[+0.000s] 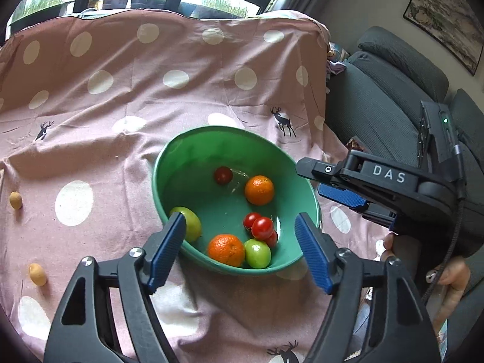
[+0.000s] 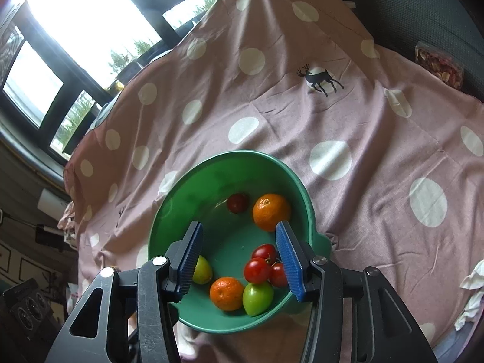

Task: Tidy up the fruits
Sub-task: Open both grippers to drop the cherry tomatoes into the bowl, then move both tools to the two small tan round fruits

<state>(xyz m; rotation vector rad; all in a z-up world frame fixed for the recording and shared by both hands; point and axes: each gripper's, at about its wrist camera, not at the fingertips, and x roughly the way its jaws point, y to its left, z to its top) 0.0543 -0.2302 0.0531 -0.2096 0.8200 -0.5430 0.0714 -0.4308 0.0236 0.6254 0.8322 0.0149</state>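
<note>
- The green bowl (image 1: 169, 163) sits at centre frame in both wrist views, on a pink dotted cloth (image 1: 121, 115) with small deer prints.
- Inside the bowl: two oranges, three red cherry tomatoes (image 1: 262, 227) in a cluster, a darker red fruit (image 1: 223, 175) toward the far side, and two green fruits — one of them partly hidden behind a left finger.
- The left gripper (image 1: 240, 251) hangs over the bowl's near rim, jaws released and holding nothing.
- The right gripper (image 2: 239, 260) is likewise spread wide and bare, its fingers framing the fruit.
- Two small tan fruits (image 1: 15, 200) lie on the cloth at the left edge of the left wrist view, well apart from the bowl.
- A grey sofa (image 1: 393, 90) fills the right side.
</note>
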